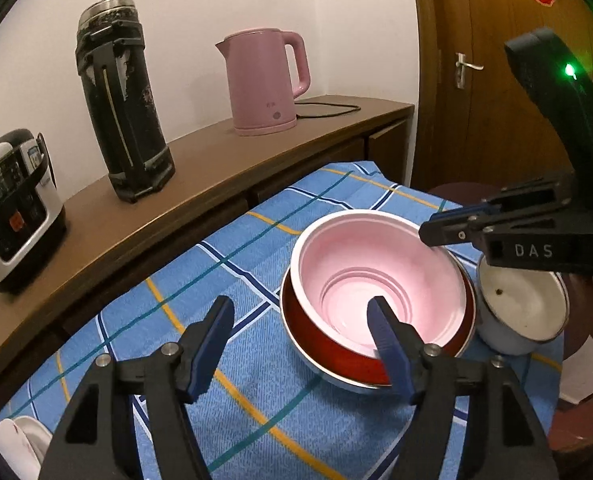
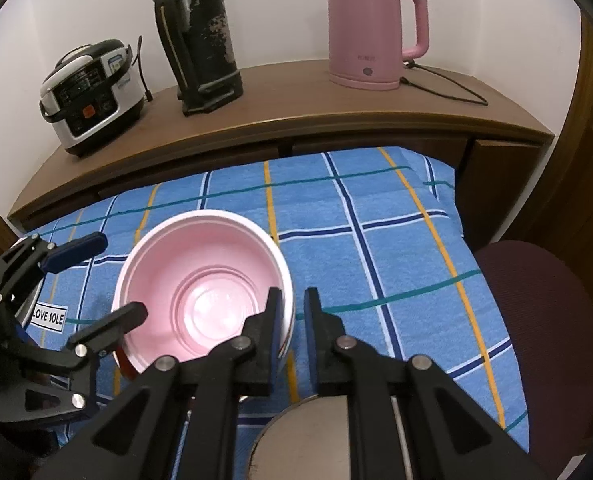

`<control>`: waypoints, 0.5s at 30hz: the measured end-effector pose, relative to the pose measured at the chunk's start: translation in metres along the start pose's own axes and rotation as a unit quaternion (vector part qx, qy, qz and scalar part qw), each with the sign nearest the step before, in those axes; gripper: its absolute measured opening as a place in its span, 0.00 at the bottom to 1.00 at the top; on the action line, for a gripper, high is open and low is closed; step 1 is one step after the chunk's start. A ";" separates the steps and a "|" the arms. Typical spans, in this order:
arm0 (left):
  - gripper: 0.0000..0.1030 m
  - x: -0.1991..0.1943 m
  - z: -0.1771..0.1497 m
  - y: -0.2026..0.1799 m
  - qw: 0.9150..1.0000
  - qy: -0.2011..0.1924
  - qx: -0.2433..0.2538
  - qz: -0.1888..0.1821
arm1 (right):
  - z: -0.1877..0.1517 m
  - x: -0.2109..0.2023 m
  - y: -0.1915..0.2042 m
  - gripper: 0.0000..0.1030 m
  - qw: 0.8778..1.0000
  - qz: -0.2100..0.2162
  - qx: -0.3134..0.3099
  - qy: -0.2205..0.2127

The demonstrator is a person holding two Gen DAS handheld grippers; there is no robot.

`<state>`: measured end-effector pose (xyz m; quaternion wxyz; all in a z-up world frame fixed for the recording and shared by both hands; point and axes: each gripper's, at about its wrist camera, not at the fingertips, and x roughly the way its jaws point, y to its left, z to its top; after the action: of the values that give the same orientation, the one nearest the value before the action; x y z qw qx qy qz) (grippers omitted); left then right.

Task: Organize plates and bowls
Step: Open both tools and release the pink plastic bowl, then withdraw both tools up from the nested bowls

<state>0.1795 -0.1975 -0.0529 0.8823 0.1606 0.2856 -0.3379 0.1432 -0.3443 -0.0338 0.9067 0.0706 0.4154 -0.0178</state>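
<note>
A pink bowl [image 1: 380, 276] sits tilted inside a red bowl [image 1: 328, 340] on the blue checked cloth [image 1: 232, 280]. My left gripper [image 1: 300, 324] is open, its right finger over the pink bowl's near rim. My right gripper [image 2: 292, 316] has its fingers on either side of the pink bowl [image 2: 204, 288]'s right rim, with a small gap still showing; in the left wrist view it reaches in from the right [image 1: 440, 228]. A white enamel bowl [image 1: 520, 304] stands right of the red bowl.
A wooden sideboard [image 2: 280, 120] behind the table carries a rice cooker [image 2: 92, 96], a black thermos [image 2: 196, 36] and a pink kettle [image 2: 372, 28]. A maroon chair [image 2: 544, 320] is at the right. A grey round lid [image 2: 304, 440] lies under my right gripper. A white dish [image 1: 20, 440] lies at the cloth's near left.
</note>
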 end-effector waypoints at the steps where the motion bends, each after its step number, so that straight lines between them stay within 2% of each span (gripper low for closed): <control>1: 0.69 0.000 0.000 0.004 1.000 0.000 -0.009 -0.005 | 0.000 -0.001 -0.001 0.12 1.000 0.000 0.000 -0.001; 9: 0.69 0.011 -0.001 0.021 0.997 0.020 -0.067 -0.025 | -0.001 0.000 -0.001 0.12 1.000 0.001 -0.009 0.007; 15: 0.69 0.013 -0.002 0.028 0.995 0.027 -0.091 -0.033 | -0.011 -0.015 0.010 0.12 1.000 0.006 -0.030 0.005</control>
<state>0.2062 -0.1831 -0.0596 0.8734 0.0792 0.3445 -0.3349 0.1261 -0.3329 -0.0287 0.9064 0.0461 0.4198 0.0005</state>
